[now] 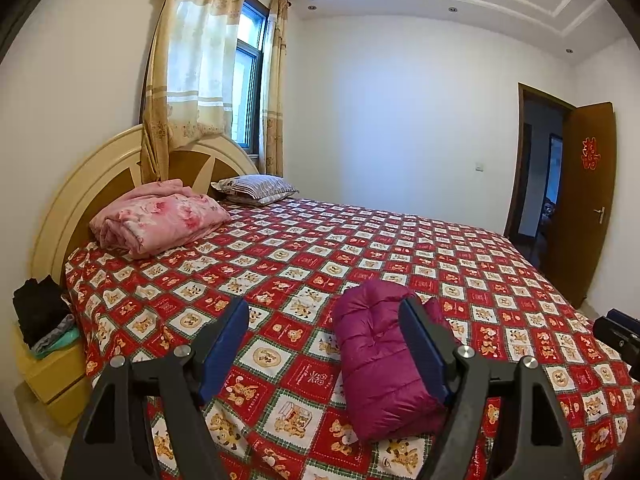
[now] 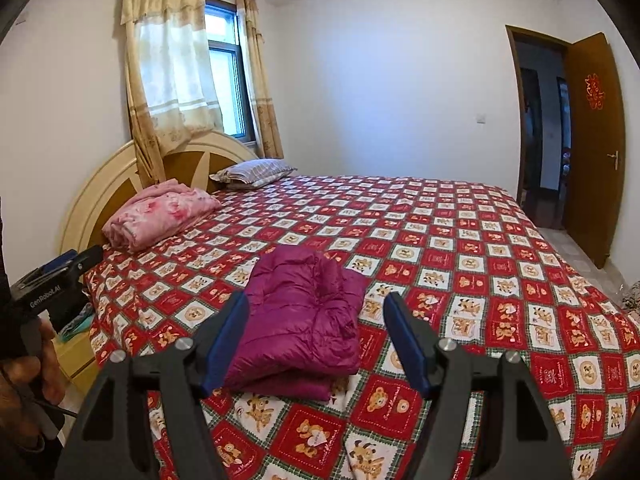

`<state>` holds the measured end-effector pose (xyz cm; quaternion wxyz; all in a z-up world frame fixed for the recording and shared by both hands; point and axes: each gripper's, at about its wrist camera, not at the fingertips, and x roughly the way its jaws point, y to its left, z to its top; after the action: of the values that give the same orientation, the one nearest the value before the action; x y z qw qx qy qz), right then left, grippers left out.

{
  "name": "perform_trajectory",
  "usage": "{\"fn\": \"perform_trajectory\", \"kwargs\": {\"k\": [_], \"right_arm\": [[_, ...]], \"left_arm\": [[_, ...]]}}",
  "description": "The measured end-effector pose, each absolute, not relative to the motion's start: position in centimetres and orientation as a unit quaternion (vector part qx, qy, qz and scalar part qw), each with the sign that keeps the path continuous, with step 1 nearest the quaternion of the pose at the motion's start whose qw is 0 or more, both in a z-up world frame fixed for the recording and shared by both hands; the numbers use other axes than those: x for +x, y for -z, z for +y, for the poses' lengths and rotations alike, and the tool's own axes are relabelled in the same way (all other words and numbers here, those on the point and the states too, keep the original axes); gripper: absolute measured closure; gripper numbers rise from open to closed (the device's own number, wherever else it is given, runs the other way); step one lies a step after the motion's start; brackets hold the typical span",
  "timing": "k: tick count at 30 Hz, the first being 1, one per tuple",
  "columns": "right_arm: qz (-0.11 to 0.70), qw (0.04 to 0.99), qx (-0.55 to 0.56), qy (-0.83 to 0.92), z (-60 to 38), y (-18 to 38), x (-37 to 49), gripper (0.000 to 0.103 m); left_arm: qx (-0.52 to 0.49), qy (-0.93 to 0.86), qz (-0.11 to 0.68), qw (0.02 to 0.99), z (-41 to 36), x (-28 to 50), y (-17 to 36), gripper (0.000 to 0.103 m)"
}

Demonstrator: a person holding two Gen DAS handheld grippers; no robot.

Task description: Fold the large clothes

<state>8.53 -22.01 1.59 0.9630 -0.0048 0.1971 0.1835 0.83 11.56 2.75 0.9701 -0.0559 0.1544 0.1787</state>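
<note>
A magenta quilted jacket (image 1: 380, 360) (image 2: 300, 320) lies folded into a compact bundle on the near part of the bed. My left gripper (image 1: 324, 308) hovers open above the bed, with its right finger in front of the jacket's right side and nothing between the pads. My right gripper (image 2: 316, 304) is open too, and the folded jacket shows through the gap between its blue-padded fingers, apart from them. The left gripper's body (image 2: 52, 284) and a hand appear at the left edge of the right wrist view.
The bed has a red checked bear-print sheet (image 1: 460, 272) (image 2: 460, 248). A folded pink blanket (image 1: 160, 220) and a striped pillow (image 1: 256, 188) lie by the rounded headboard. A yellow nightstand (image 1: 48, 376) with dark clothes stands at the left. An open brown door (image 1: 580, 200) is at the right.
</note>
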Motion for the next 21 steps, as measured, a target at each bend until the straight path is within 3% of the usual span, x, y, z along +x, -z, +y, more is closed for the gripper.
{"fn": "perform_trajectory", "kwargs": {"k": [21], "right_arm": [[0.202, 0.961, -0.004, -0.186, -21.65, -1.46, 8.54, 0.030]], "left_arm": [[-0.055, -0.180, 0.160, 0.969, 11.72, 1.00, -2.33, 0.025]]}}
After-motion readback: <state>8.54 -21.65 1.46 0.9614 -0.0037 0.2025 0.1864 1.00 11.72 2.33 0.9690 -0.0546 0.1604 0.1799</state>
